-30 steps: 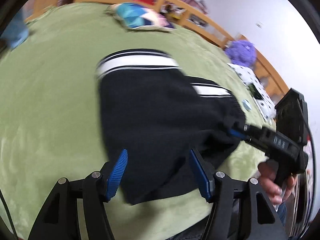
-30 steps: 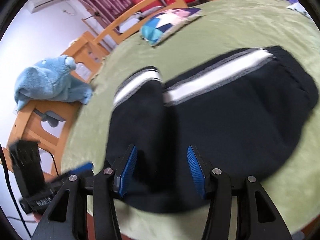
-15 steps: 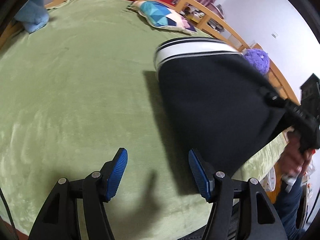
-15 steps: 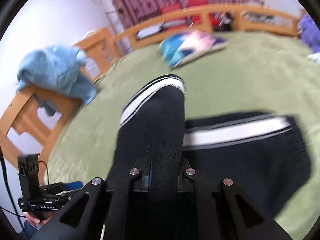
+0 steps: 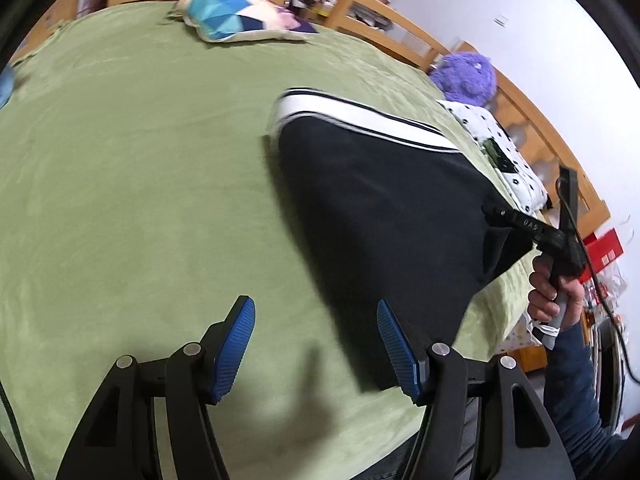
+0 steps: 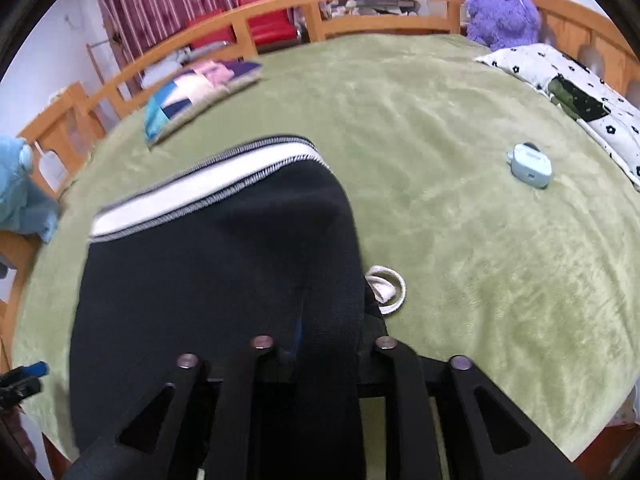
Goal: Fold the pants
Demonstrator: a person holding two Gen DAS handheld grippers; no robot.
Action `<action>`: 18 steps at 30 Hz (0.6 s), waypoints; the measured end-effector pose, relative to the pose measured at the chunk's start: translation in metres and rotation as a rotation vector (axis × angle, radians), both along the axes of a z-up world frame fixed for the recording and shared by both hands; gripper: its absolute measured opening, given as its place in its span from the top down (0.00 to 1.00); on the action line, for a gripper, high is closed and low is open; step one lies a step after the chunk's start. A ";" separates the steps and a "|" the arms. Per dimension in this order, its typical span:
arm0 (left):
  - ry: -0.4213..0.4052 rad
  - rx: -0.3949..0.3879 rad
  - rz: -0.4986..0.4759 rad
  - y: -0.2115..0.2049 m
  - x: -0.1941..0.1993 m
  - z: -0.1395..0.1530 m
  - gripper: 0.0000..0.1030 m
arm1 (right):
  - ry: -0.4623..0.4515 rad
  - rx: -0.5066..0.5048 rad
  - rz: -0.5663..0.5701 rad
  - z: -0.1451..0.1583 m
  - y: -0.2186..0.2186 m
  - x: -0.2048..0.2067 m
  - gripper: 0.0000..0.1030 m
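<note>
Bed point(image 5: 120, 168): a wide green blanket is spread over it, with a wooden rail at the far edge; the whole scene is carried on it.
Pants point(image 5: 380, 208): black, with a white striped band at the far end; they lie toward the right side of the bed, their near right portion raised off the blanket.
Right gripper point(image 6: 320, 344): its fingers are closed on a bunched fold of the pants, with black cloth draped between and over them.
Left gripper point(image 5: 316, 344): its fingers point(image 5: 236, 344) are spread wide with nothing held, near the front edge just left of the pants.
Step in hand: the gripped part is judged best carried across low and level, so the edges meet squarely; the free corner could be taken by the left gripper.
Patterned pillow point(image 5: 240, 16): at the far edge, well apart.
Spotted pillow point(image 6: 568, 80): at the far right corner.
Purple plush toy point(image 6: 504, 12): beside that pillow, against the rail.
Small pale blue case point(image 6: 530, 164): on the right side, possibly in the fold's path.
White cord loop point(image 6: 386, 288): just beside the pants' right edge; it could be trapped underneath.
</note>
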State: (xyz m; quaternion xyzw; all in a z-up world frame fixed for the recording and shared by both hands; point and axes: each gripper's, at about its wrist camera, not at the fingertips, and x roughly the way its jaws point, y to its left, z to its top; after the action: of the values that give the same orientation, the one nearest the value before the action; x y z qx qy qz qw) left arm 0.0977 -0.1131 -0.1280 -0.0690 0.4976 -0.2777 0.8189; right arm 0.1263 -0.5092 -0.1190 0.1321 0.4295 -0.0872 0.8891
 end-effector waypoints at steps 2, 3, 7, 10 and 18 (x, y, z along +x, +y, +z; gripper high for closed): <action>-0.003 -0.006 -0.018 -0.015 0.000 0.003 0.41 | -0.044 -0.026 -0.031 0.014 0.006 -0.008 0.69; -0.007 -0.014 -0.026 -0.020 -0.003 0.003 0.41 | -0.073 -0.026 -0.028 0.019 0.007 -0.016 0.66; 0.019 0.013 -0.045 -0.051 -0.009 -0.019 0.41 | -0.052 -0.106 0.003 0.004 0.023 -0.034 0.64; 0.074 0.098 -0.069 -0.071 -0.018 -0.054 0.38 | 0.074 -0.121 -0.016 -0.036 0.017 -0.040 0.65; -0.063 0.089 -0.110 -0.058 -0.019 -0.017 0.39 | -0.046 -0.066 0.005 0.007 -0.013 -0.059 0.43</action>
State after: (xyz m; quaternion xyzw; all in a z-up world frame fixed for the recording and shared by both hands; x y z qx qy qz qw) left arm 0.0786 -0.1713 -0.1446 0.0039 0.4864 -0.3019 0.8199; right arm 0.0672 -0.5218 -0.1115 0.1037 0.4063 -0.0957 0.9028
